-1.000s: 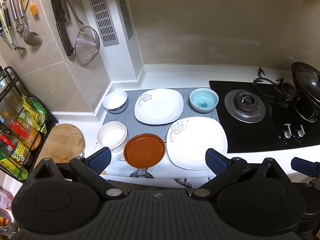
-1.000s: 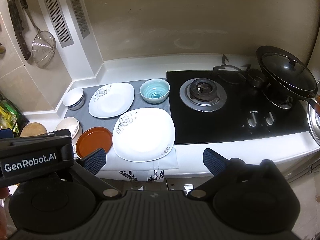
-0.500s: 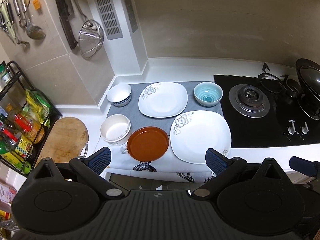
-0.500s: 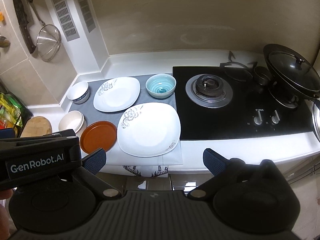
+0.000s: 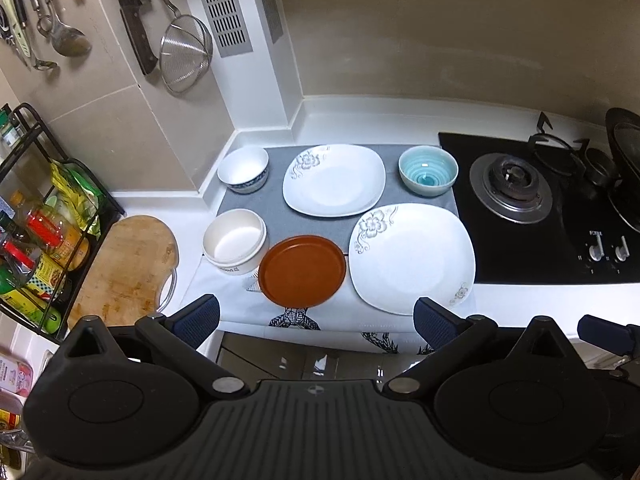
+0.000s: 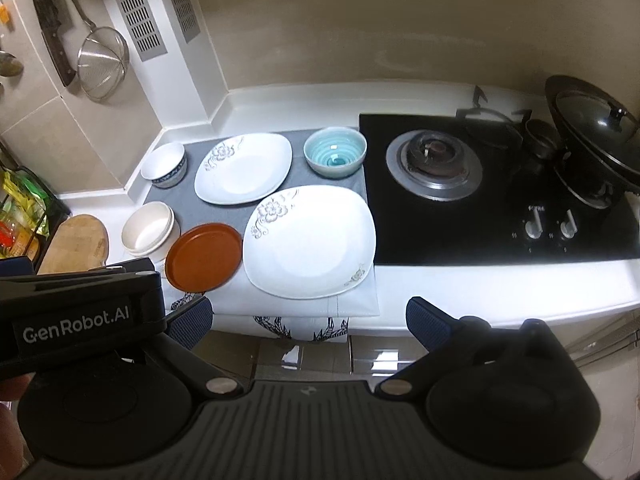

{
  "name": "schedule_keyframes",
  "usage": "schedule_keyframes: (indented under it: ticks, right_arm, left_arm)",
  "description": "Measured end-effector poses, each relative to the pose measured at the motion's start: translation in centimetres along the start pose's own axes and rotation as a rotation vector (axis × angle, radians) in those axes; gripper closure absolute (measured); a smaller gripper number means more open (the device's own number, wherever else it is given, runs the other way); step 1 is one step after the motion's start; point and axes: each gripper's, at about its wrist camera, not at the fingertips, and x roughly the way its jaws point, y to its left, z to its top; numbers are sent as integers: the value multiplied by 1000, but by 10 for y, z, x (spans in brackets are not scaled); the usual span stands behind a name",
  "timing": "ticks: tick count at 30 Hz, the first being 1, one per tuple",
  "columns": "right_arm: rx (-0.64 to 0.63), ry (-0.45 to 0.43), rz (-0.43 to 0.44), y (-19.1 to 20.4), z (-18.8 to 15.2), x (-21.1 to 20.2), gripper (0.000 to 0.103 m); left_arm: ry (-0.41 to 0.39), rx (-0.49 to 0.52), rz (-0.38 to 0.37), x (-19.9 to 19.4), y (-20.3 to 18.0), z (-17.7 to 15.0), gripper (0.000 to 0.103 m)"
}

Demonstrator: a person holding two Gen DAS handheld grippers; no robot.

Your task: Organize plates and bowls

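On the counter mat lie a large white flowered plate [image 5: 412,258] [image 6: 310,242], a smaller white flowered plate [image 5: 334,179] [image 6: 244,168], a brown round plate [image 5: 302,271] [image 6: 204,257], a blue bowl [image 5: 428,170] [image 6: 335,157], a white bowl with a blue rim [image 5: 243,169] [image 6: 165,164] and a cream bowl [image 5: 234,246] [image 6: 149,230]. My left gripper [image 5: 316,318] is open and empty, held in front of the counter edge. My right gripper [image 6: 308,318] is open and empty, also short of the counter.
A black gas hob [image 5: 520,200] [image 6: 480,184] with a lidded wok [image 6: 592,128] lies right of the mat. A round wooden board [image 5: 124,264] and a bottle rack [image 5: 36,232] stand left. A strainer [image 5: 186,54], cleaver and ladles hang on the wall.
Both grippers have moved up and closer to the counter, so the dishes sit lower and larger in view. Both stay open. No dish has moved.
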Motion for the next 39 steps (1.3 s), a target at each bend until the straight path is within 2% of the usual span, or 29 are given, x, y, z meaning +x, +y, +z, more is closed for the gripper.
schedule_keyframes:
  ticks: [4, 8, 11, 13, 15, 16, 18, 20, 22, 24, 25, 27, 29, 30, 33, 36, 38, 39]
  right_arm:
    - [-18, -17, -11, -3, -3, 14, 0]
    - [-2, -24, -38, -25, -7, 46, 0]
    - [40, -49, -60, -49, -8, 66, 0]
    - [83, -129, 8, -67, -10, 69, 0]
    - [151, -244, 159, -89, -13, 68, 0]
    - [181, -267, 201, -98, -11, 70, 0]
    - [220, -234, 157, -106, -2, 80, 0]
    - [273, -222, 113, -115, 5, 92, 0]
    - [339, -181, 119, -125, 10, 108, 0]
    - [396, -139, 161, -134, 15, 126, 0]
    - [419, -128, 183, -137, 15, 134, 0]
    - [500, -101, 228, -141, 13, 151, 0]
    - [613, -86, 296, -148, 4, 168, 0]
    - [655, -81, 329, -148, 0, 175, 1]
    - [752, -109, 397, -148, -13, 194, 3]
    - [823, -104, 335, -149, -24, 211, 15]
    - [875, -85, 291, -152, -33, 221, 27]
    - [907, -76, 282, -154, -38, 227, 29]
  left_arm:
    - [3, 20, -59, 17, -1, -2, 0]
    - [5, 3, -127, 52, 7, -9, 1]
    - [31, 26, -235, 78, 18, -11, 4]
    - [53, 46, -303, 94, 23, -9, 5]
    - [81, 67, -379, 110, 26, -2, 5]
    - [93, 77, -409, 119, 26, 3, 5]
    - [119, 80, -443, 144, 27, 16, 5]
    - [193, 54, -496, 181, 28, 32, 5]
    - [301, -25, -563, 228, 35, 48, 10]
    - [389, -73, -608, 271, 39, 63, 29]
    - [417, -68, -621, 289, 38, 70, 32]
    - [443, -54, -598, 319, 34, 82, 43]
    - [464, -13, -570, 344, 28, 92, 45]
    - [472, 1, -561, 355, 25, 95, 50]
    - [513, 28, -586, 378, 19, 99, 58]
    - [539, 54, -632, 392, 11, 101, 63]
    - [552, 85, -617, 400, 3, 103, 64]
    - [558, 98, -602, 404, -1, 105, 65]
